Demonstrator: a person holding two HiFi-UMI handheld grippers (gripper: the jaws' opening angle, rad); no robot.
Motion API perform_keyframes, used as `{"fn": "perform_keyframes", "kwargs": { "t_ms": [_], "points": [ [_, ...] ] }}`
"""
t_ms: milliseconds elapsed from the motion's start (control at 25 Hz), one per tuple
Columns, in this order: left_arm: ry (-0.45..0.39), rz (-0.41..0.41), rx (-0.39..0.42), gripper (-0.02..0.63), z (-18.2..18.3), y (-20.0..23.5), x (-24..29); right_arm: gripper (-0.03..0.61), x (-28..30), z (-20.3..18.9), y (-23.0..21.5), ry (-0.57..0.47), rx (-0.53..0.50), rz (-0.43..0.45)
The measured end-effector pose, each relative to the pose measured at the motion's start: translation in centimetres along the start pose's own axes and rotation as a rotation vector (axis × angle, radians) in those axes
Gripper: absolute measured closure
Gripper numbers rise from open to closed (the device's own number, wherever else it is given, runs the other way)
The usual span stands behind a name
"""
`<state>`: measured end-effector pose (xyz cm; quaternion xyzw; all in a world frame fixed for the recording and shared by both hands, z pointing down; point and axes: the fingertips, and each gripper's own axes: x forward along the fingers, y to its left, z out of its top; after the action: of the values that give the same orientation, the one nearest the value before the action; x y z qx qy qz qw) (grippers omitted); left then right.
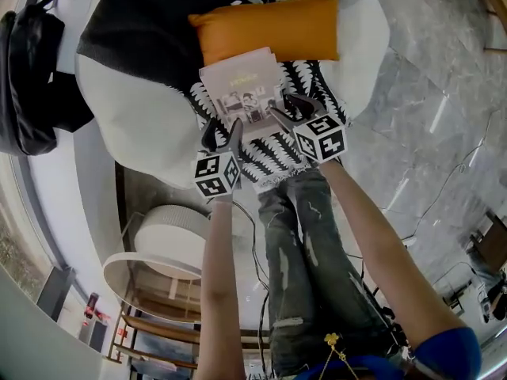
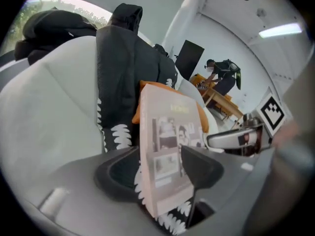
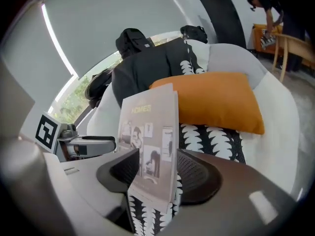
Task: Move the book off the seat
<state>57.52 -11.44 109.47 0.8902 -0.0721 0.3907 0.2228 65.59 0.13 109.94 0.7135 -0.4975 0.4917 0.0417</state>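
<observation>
1. A white armchair (image 1: pixel 131 121) fills the upper part of the head view. A black cloth with white leaf print (image 1: pixel 273 155) is draped down its back and across the seat.
2. An orange cushion (image 1: pixel 269 27) lies across the back of the seat, and a black bag (image 1: pixel 28 77) sits off the chair's left side.
3. A round white side table (image 1: pixel 170 240) stands near the chair's front left corner. In the left gripper view, a person (image 2: pixel 221 75) bends over a wooden table far behind the chair.
4. The book (image 1: pixel 240 85) lies flat and cover up on the printed cloth in the middle of the seat. Its far edge touches the orange cushion.
5. The left gripper (image 1: pixel 223 135) hovers at the book's near left corner with its jaws spread wide. In its own view the book's edge shows in the gap, and neither pad presses on it.
6. The right gripper (image 1: pixel 291 109) is at the near right corner. Its jaws are also wide apart and frame the cover without clamping it.
7. Nothing rests on top of the book.
8. The cloth's fringe hangs over the seat's front edge, just below the grippers.
9. Grey marble floor (image 1: pixel 432 93) lies open to the chair's right.
</observation>
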Motion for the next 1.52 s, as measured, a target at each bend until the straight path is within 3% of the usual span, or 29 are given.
{"fn": "perform_keyframes", "kwargs": {
  "t_ms": [80,240,280,400,680,920,1200,1520],
  "points": [
    [0.015,-0.005,-0.006,0.335,-0.4,0.9,0.9,0.304,1.0,-0.2,-0.5,0.008,0.032,0.019],
    [0.084,-0.070,0.050,0.327,-1.3,0.7,3.1,0.282,2.7,-1.0,-0.9,0.057,0.031,0.072],
    [0.105,-0.096,0.049,0.327,-1.6,0.5,3.5,0.286,3.1,-1.1,-0.9,0.069,0.034,0.084],
    [0.136,-0.122,0.030,0.342,-1.9,0.1,3.8,0.375,3.5,-1.1,-0.7,0.082,0.061,0.086],
    [0.156,-0.069,0.043,0.357,-1.5,-2.3,0.6,0.382,0.0,-0.8,0.4,0.110,-0.003,0.054],
    [0.092,-0.033,-0.008,0.360,2.5,-5.3,-4.3,0.384,-5.4,3.2,2.9,0.063,-0.033,0.032],
    [0.035,-0.022,0.010,0.359,8.8,-10.8,-12.5,0.383,-15.3,8.4,6.7,-0.005,-0.066,0.025],
    [-0.053,-0.006,0.013,0.359,16.2,-17.9,-25.5,0.385,-28.9,14.5,13.7,-0.055,-0.124,0.027]
  ]
}}
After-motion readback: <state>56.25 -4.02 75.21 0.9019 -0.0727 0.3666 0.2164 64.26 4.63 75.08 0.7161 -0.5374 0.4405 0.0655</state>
